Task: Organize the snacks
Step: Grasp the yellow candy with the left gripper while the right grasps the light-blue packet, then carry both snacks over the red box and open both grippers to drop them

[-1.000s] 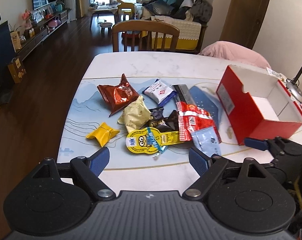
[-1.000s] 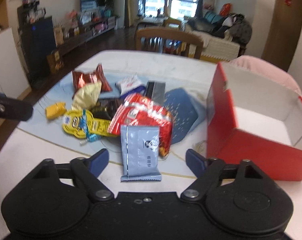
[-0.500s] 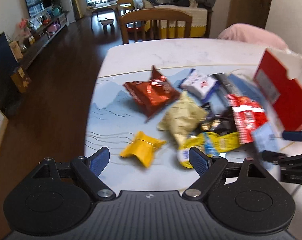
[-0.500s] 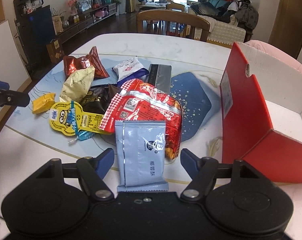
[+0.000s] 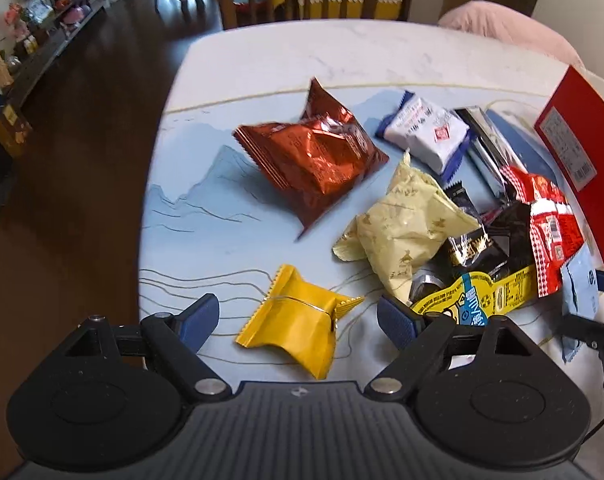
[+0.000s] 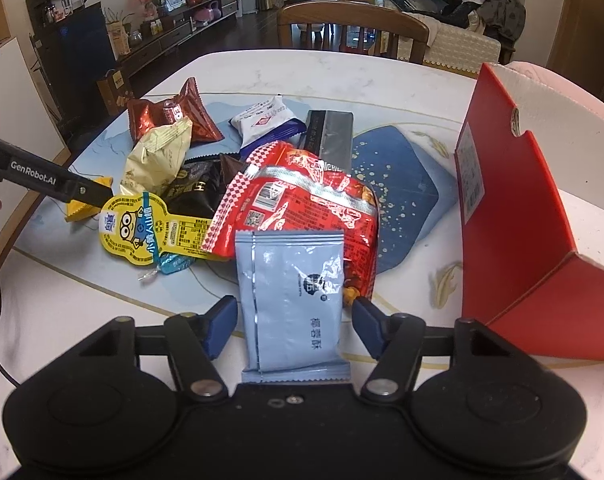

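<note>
A pile of snack packets lies on a blue mat on the white table (image 5: pixel 262 52). In the left wrist view a small yellow packet (image 5: pixel 298 332) lies flat between the fingers of my open left gripper (image 5: pixel 298 316), which do not touch it. In the right wrist view a light blue sachet (image 6: pixel 294 300) lies between the fingers of my right gripper (image 6: pixel 294 324). Its jaws are closing, with the pads close beside the sachet's edges but not pressing it. An open red box (image 6: pixel 514 240) stands to the right.
The pile holds a red-brown bag (image 5: pixel 318 160), a cream bag (image 5: pixel 410 224), a white-and-blue packet (image 5: pixel 426 132), a red checkered bag (image 6: pixel 302 200), black packets (image 6: pixel 198 188) and a yellow cartoon pouch (image 6: pixel 142 228). A wooden chair (image 6: pixel 350 24) stands at the far edge.
My left gripper has moved left and down, from the middle of the pile to around the yellow packet. The right gripper's jaws have narrowed around the light blue sachet.
</note>
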The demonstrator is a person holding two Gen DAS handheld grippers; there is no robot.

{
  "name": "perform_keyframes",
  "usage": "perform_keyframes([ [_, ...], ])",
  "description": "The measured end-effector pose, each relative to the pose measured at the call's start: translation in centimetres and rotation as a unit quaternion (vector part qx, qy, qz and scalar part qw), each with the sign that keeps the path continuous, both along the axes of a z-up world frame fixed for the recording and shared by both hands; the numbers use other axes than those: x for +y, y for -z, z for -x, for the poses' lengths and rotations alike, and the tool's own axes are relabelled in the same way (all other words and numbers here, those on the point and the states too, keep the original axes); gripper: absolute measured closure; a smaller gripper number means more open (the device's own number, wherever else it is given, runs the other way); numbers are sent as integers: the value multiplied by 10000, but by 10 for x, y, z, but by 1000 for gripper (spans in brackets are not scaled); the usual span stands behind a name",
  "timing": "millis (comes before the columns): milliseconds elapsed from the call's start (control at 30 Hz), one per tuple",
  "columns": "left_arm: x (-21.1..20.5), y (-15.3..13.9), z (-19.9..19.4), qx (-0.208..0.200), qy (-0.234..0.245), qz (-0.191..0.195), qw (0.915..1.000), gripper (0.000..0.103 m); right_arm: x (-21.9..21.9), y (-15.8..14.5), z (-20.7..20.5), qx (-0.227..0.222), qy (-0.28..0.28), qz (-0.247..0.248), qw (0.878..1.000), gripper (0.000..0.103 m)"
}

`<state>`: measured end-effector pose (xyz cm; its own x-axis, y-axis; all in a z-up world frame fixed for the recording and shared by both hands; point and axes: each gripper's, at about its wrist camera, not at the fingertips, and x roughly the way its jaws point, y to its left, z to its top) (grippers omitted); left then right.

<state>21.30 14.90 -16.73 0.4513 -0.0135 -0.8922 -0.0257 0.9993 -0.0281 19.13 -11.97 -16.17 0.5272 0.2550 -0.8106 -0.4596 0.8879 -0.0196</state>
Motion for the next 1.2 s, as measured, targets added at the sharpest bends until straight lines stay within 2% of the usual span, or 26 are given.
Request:
perform_keyframes([
  [167, 0, 6, 0, 108, 17, -12, 9999, 18, -1, 3, -3, 106, 33, -59, 9999, 46],
  [267, 0, 7, 0, 125, -44, -37, 9999, 28, 0, 3, -2, 110, 30, -74, 9999, 50],
  [333, 1, 8, -1, 138, -67, -34, 9999, 31, 0, 3, -1, 96, 40, -57, 9999, 51],
  [467, -1, 7, 2, 108, -160, -120, 9997, 51, -2, 2, 0, 76, 110, -47, 9999, 55],
  [600, -2, 5, 5, 109, -270, -73, 9995, 58, -5, 1, 1, 19, 207, -39, 9998, 57],
  [967, -5, -11, 31, -94, -641, 153, 9978, 59, -16, -20, 21, -210, 391, -128, 9989, 57],
  [1200, -20, -43, 65, -349, -664, 358, 9965, 59, -27, -48, 43, -353, 481, -234, 9979, 57],
])
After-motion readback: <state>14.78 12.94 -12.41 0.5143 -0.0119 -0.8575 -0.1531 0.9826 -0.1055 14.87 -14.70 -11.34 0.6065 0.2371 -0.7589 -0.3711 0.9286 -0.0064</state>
